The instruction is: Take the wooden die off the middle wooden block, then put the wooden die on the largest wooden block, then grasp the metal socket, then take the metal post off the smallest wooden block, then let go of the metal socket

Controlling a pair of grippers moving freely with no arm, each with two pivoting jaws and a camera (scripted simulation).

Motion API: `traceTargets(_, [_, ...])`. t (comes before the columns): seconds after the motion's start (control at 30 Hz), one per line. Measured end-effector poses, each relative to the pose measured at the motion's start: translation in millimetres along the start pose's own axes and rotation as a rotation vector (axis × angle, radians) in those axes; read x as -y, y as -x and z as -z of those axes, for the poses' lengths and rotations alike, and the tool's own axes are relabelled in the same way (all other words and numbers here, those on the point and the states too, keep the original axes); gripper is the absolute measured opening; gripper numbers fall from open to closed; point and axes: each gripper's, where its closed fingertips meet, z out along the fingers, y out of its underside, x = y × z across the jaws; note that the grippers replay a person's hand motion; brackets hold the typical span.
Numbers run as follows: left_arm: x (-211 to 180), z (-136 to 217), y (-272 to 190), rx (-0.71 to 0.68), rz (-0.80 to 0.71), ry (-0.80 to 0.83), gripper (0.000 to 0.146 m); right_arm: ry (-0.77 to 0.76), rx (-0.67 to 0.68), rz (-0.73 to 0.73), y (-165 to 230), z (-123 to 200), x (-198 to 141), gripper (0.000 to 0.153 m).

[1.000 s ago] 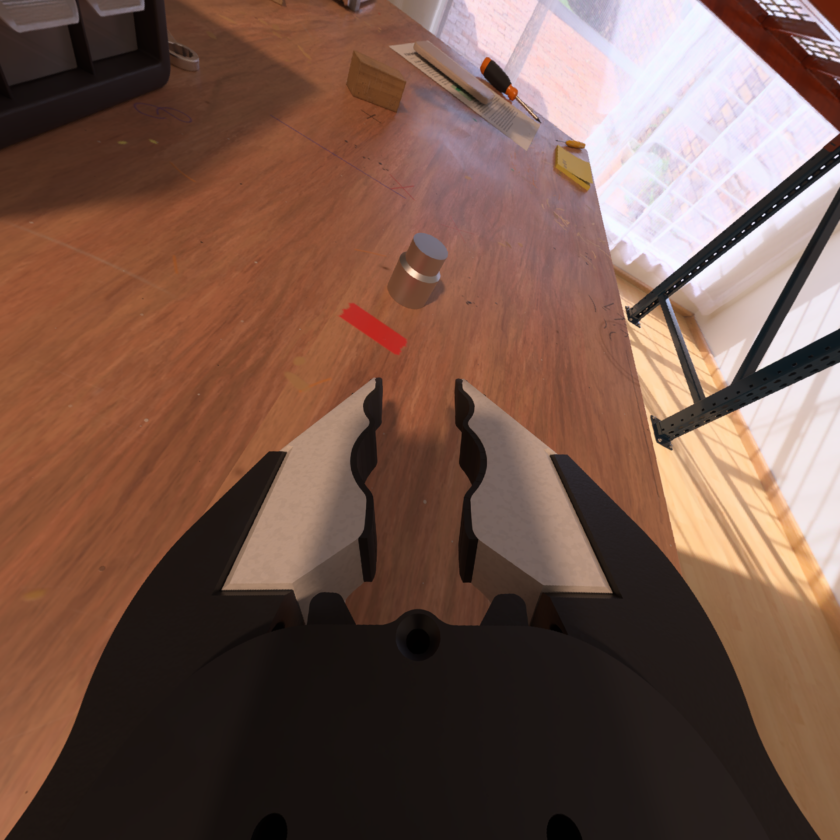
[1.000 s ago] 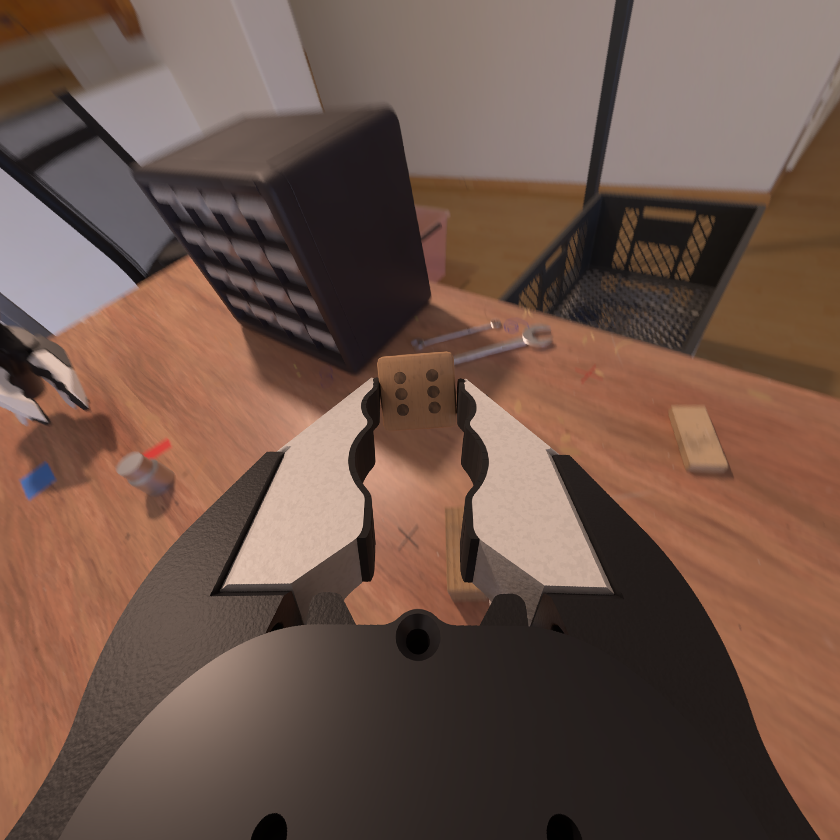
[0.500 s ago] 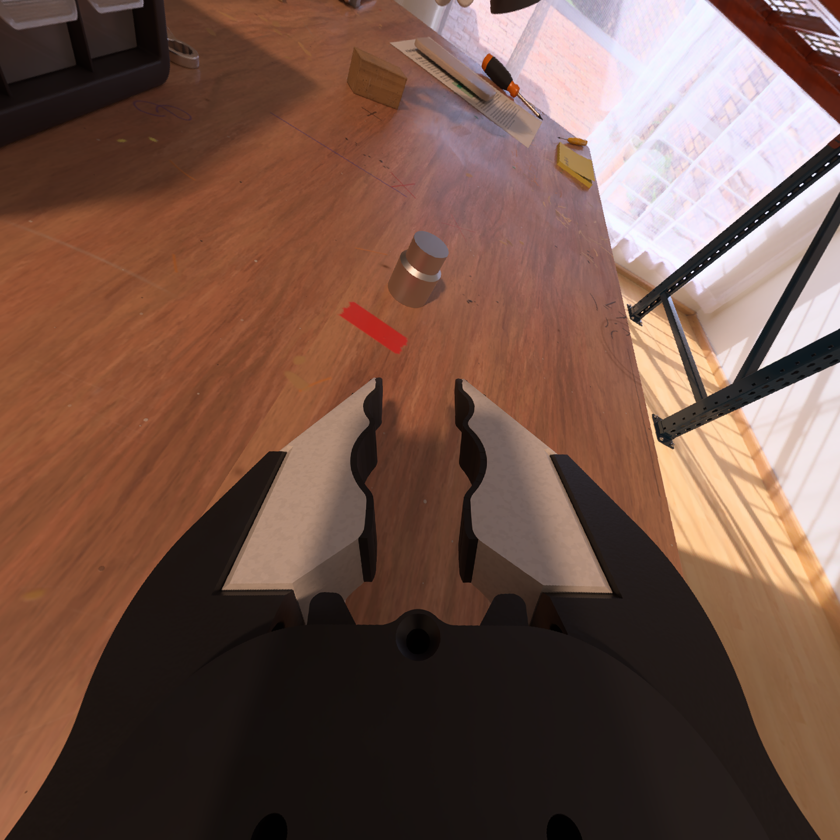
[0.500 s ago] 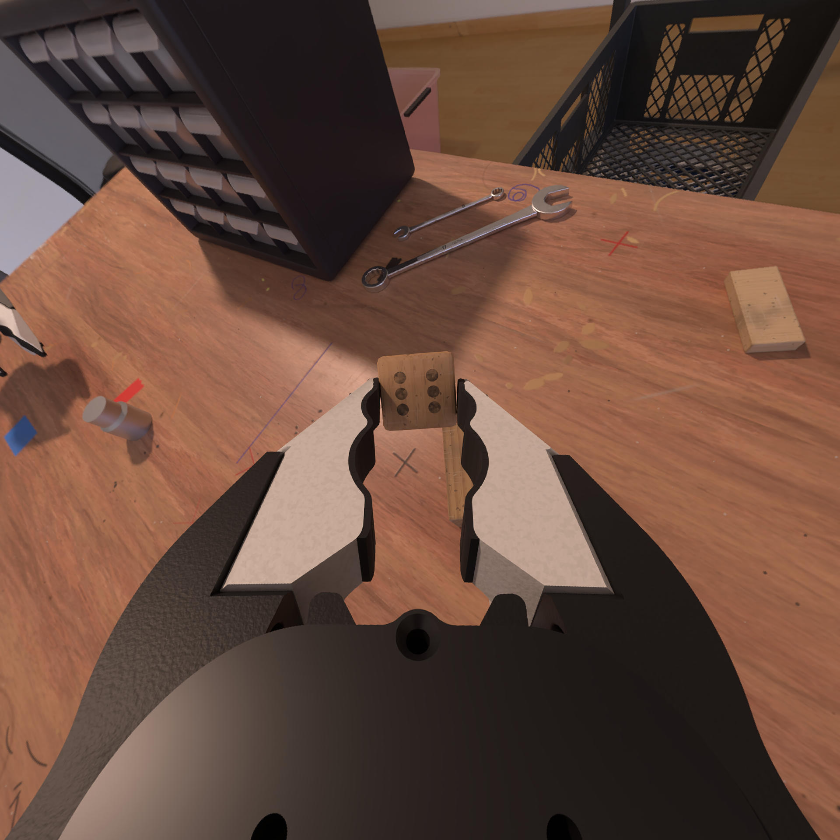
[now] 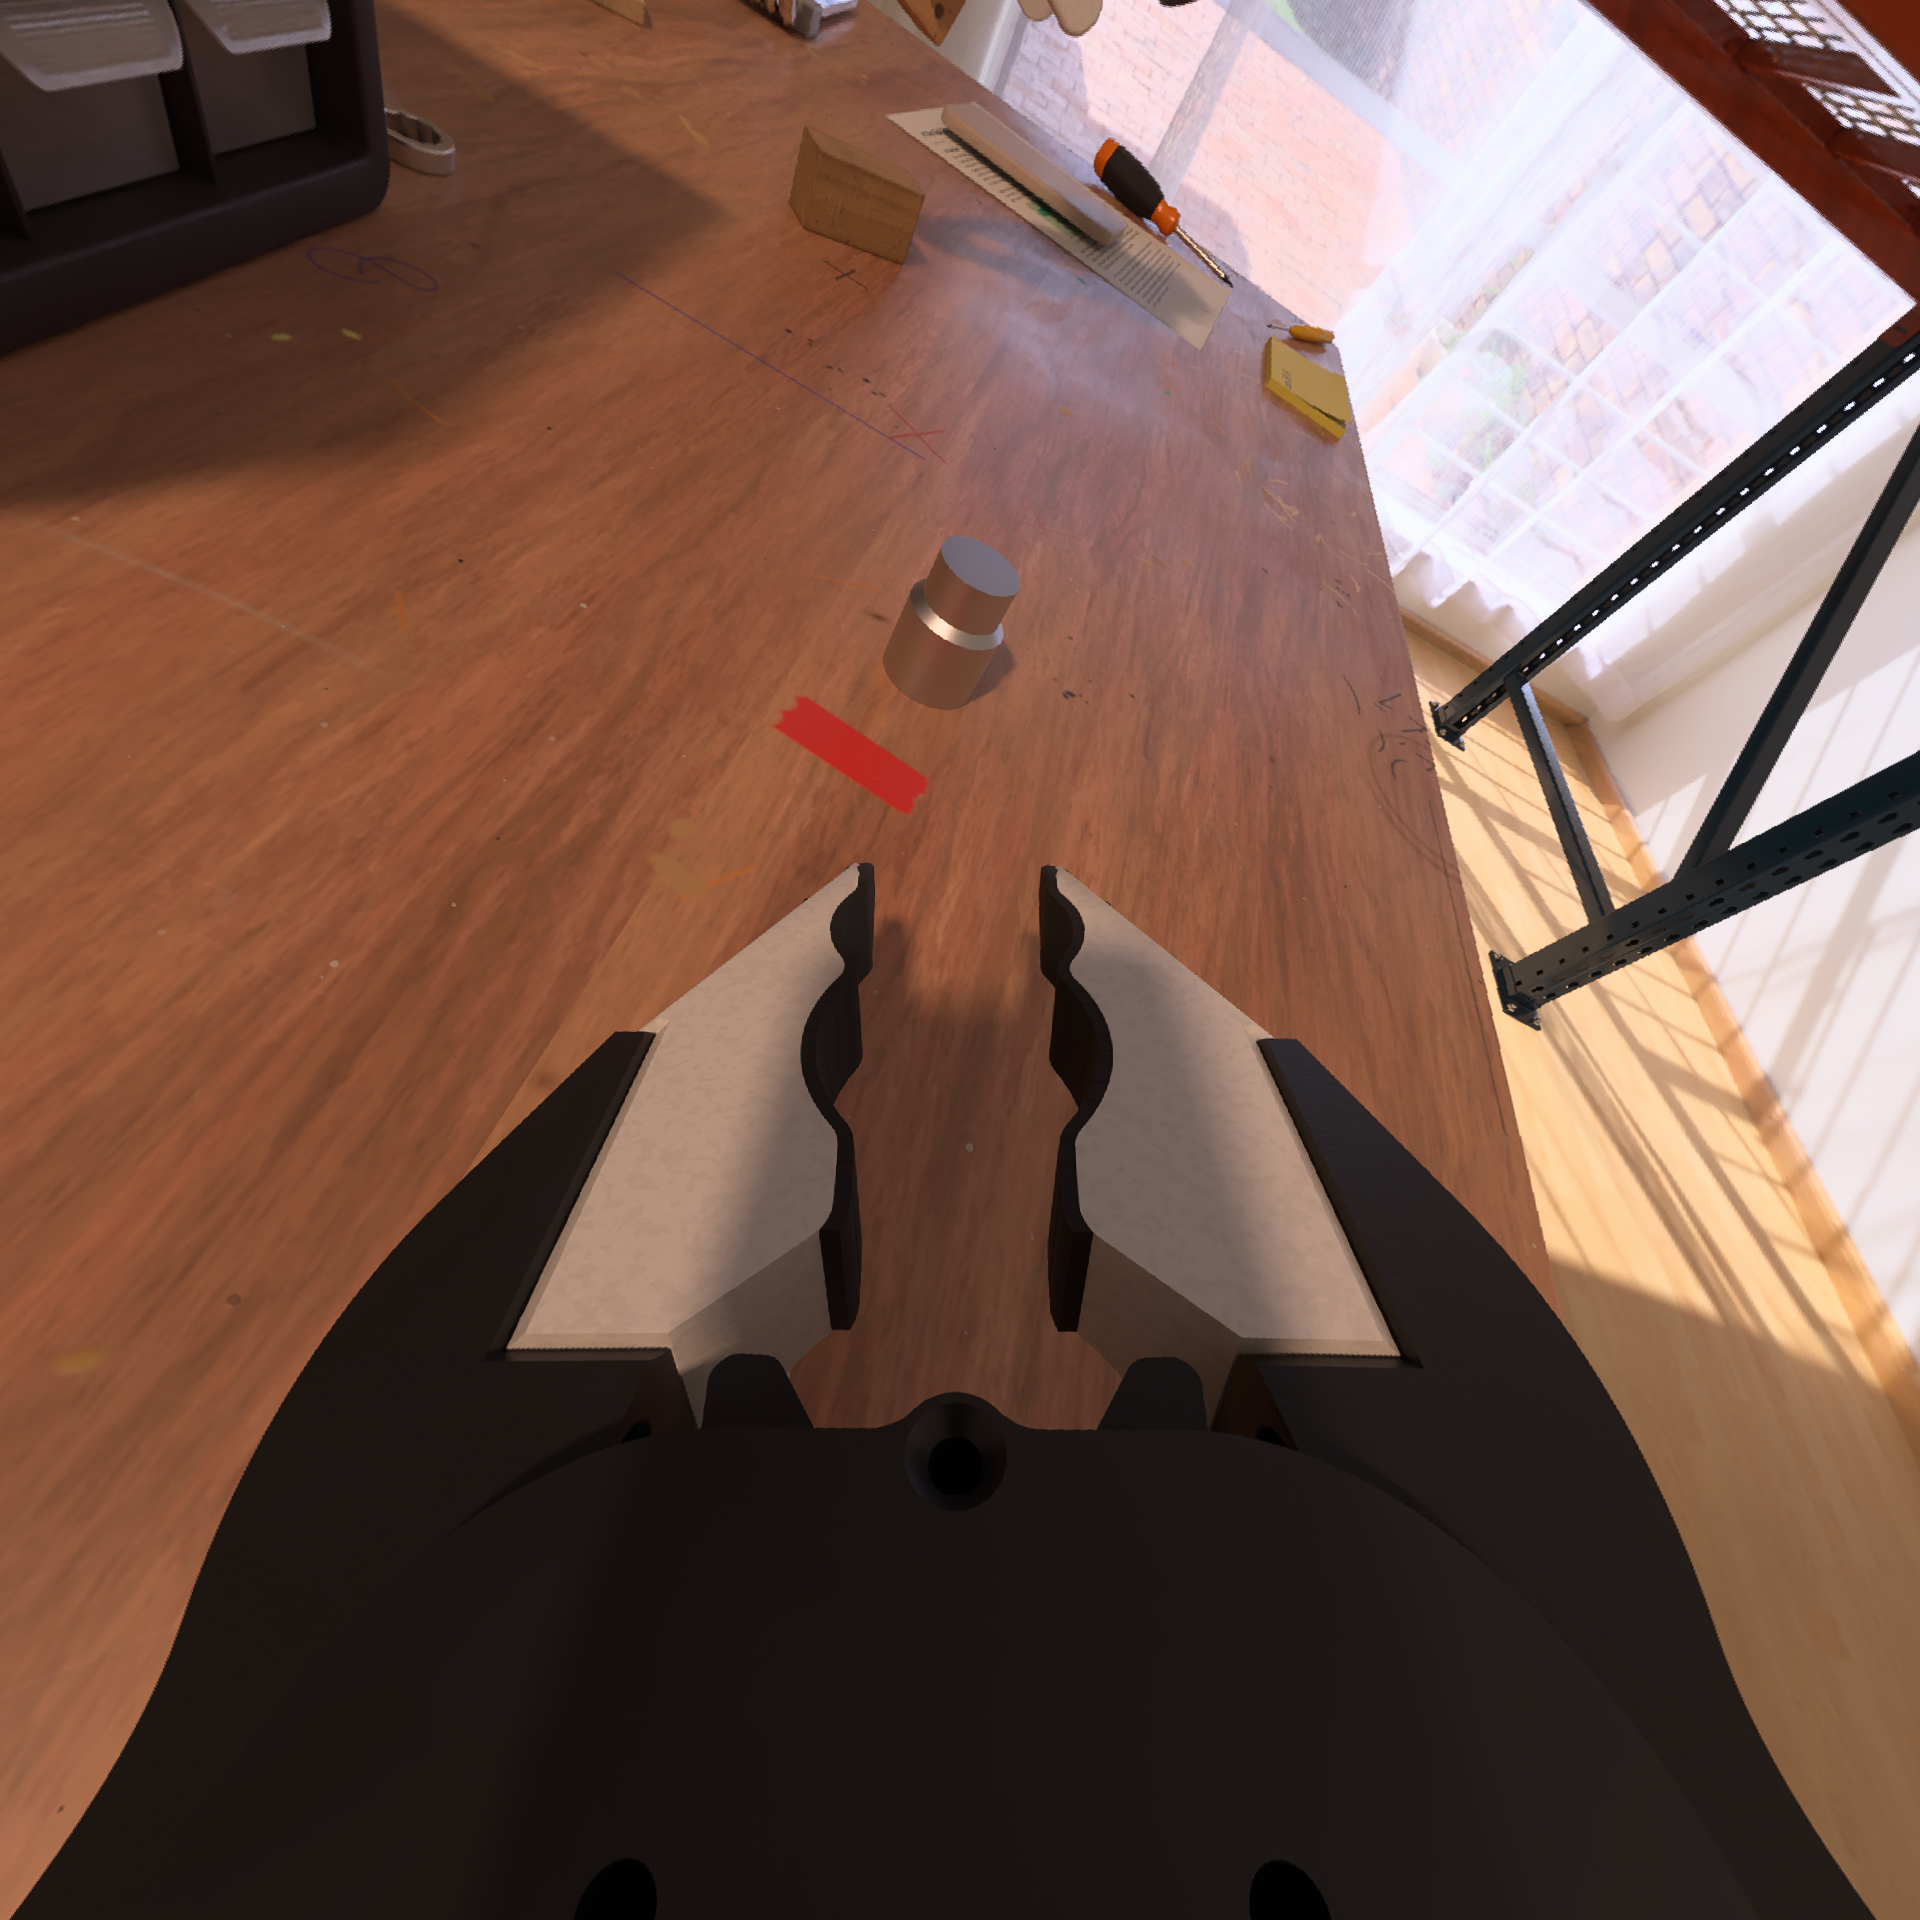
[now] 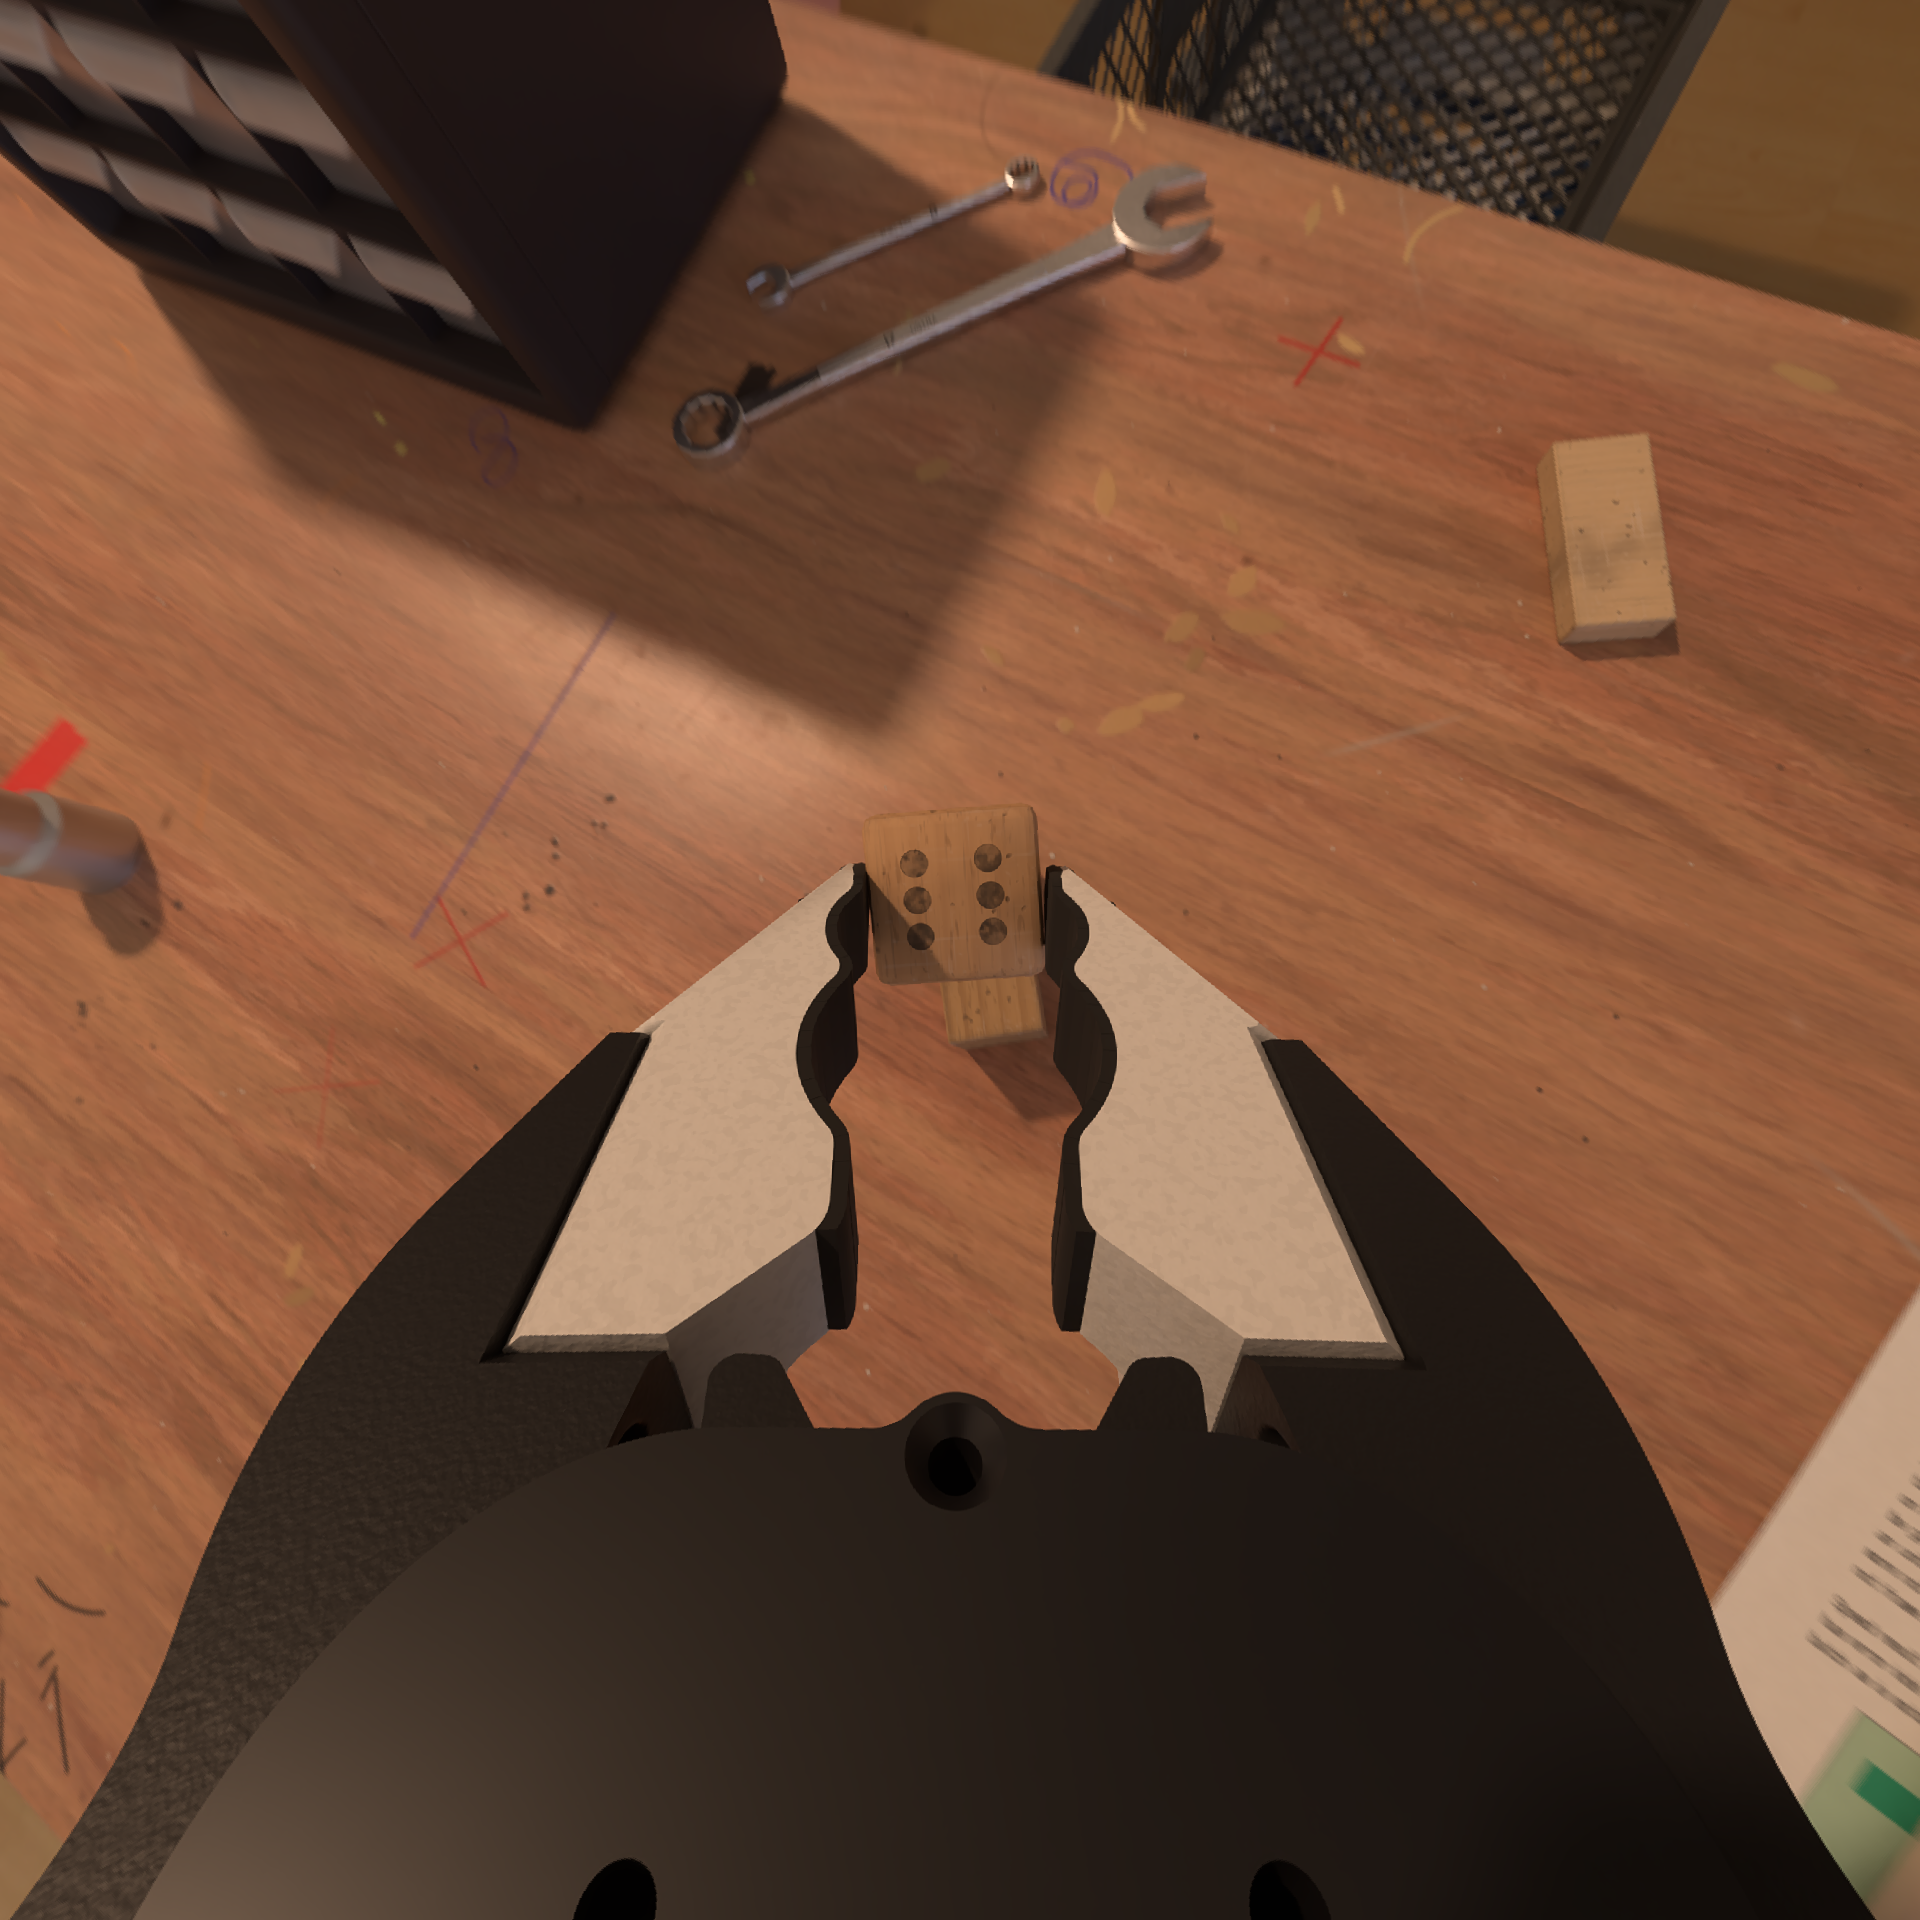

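My right gripper [image 6: 954,883] is shut on the wooden die [image 6: 951,904], its six-dot face towards the camera. The die hangs just above a wooden block [image 6: 992,1013], which shows under it between the fingers. That block also shows far off in the left wrist view [image 5: 854,197]. Another, paler wooden block [image 6: 1605,540] lies at the right. The metal socket [image 5: 951,623] stands upright on the table ahead of my left gripper [image 5: 956,878], which is open and empty above the wood. The socket also shows at the left edge of the right wrist view [image 6: 62,842]. No metal post is in view.
A strip of red tape [image 5: 850,753] lies between the left gripper and the socket. A black drawer cabinet [image 6: 436,156], two wrenches [image 6: 935,312] and a black crate [image 6: 1403,83] are at the back. A screwdriver [image 5: 1153,208], a paper sheet [image 5: 1143,281] and a yellow pad [image 5: 1304,387] lie near the table's edge.
My right gripper has carried the die forward and tipped down, so it now hangs over the wooden block. The left gripper has not moved.
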Motion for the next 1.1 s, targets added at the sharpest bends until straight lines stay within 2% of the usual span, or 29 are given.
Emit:
traceTargets(0.27, [0, 0, 0, 0.002, -0.003, -0.003, 0.032, 0.204, -0.081, 0.062, -15, -18, -39, 0.034])
traceTargets(0.43, [-1, -1, 0, -0.001, -0.003, 0.010, 0.032, 0.383, -0.138, 0.200, -13, -28, -44, 0.034])
traceTargets(0.6, [0, 0, 0, 0.005, -0.006, 0.006, 0.032, 0.477, -0.154, 0.270, -11, -34, -40, 0.034])
traceTargets(0.7, [0, 0, 0, 0.005, -0.008, 0.005, 0.032, 0.451, -0.150, 0.260, -7, -44, -33, 0.034])
traceTargets(0.8, [0, 0, -1, 0.003, -0.008, 0.004, 0.032, 0.427, -0.120, 0.227, 0, -50, -26, 0.051])
traceTargets(0.87, [0, 0, -1, 0.003, -0.008, 0.003, 0.032, 0.401, -0.126, 0.234, 4, -48, -16, 0.054])
traceTargets(1.0, [0, 0, -1, 0.002, -0.007, 0.003, 0.032, 0.322, -0.113, 0.218, 12, -31, 9, 0.075])
traceTargets(1.1, [0, 0, 0, 0.002, -0.006, 0.002, 0.032, 0.270, -0.155, 0.232, 13, -3, 27, 0.076])
